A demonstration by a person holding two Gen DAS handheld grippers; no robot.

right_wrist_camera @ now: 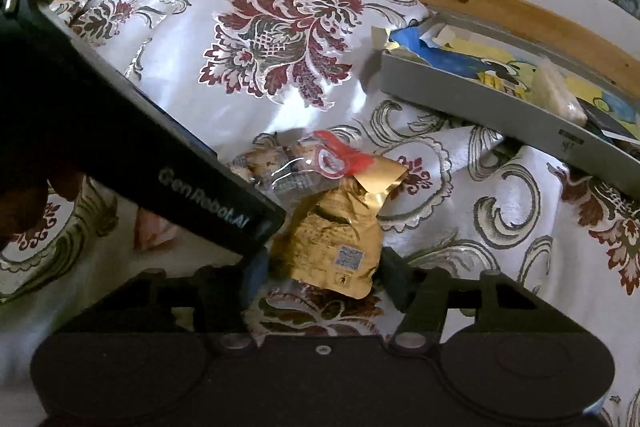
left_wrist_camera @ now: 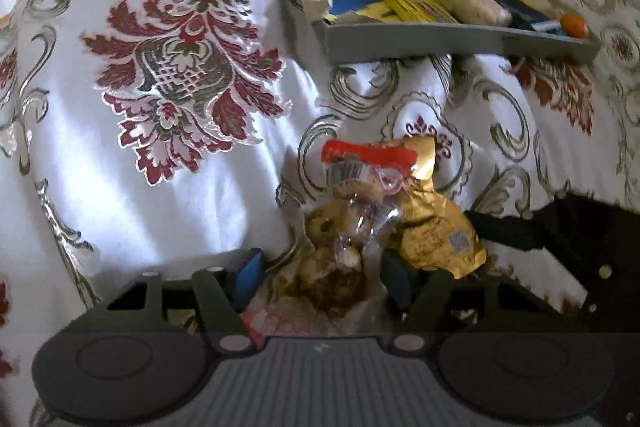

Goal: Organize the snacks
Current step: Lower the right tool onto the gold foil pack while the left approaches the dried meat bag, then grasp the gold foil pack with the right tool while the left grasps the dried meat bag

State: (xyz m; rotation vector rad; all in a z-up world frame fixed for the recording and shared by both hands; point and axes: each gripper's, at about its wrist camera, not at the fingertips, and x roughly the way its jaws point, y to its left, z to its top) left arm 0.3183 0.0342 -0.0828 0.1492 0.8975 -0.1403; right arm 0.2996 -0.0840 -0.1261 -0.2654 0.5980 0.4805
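Right wrist: "GenRobot.AI", seemingly, on the left gripper [right_wrist_camera: 168,187].

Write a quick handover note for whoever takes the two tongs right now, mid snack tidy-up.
Left tongs: open around the clear cookie bag, not clamped yet.
Right tongs: open around the bottom end of the gold pouch, also not clamped.
Both snacks lie together on the bedspread, the cookie bag's red top over the pouch's upper corner.
Grey tray sits further back near the wooden rail and already holds several packets and an orange sweet.
Left to do: close on each snack, lift, and place them, probably in the tray.
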